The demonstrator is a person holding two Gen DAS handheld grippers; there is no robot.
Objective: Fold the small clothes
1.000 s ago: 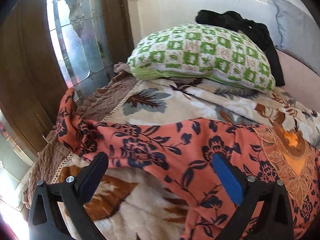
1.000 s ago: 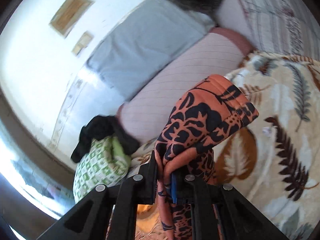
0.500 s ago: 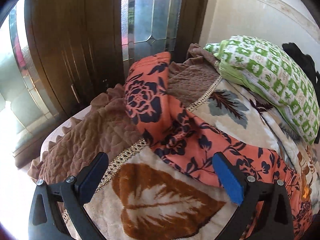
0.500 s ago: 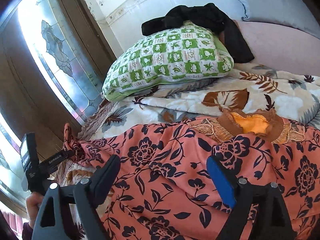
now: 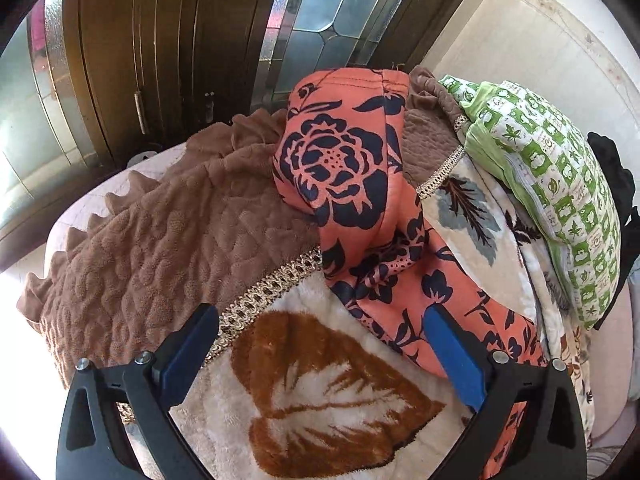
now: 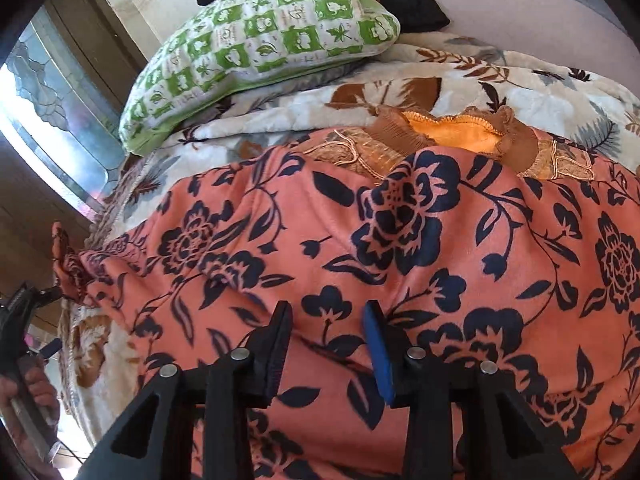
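Two hand-held grippers are hovering over an orange floral garment [image 6: 400, 240] that is lying spread across a leaf-patterned blanket [image 5: 320, 392] on a bed. The left gripper [image 5: 320, 354] is standing with its jaws spread wide above the blanket, one sleeve [image 5: 344, 160] of the garment reaching away ahead of it onto a brown quilted cover [image 5: 160, 240]. The right gripper [image 6: 326, 344] is sitting low over the garment's body, its jaws partly parted with a gap between them, gripping nothing. A green-checked pillow [image 6: 272, 36] is resting at the head of the bed, just beyond the garment's gold-trimmed collar [image 6: 452, 136].
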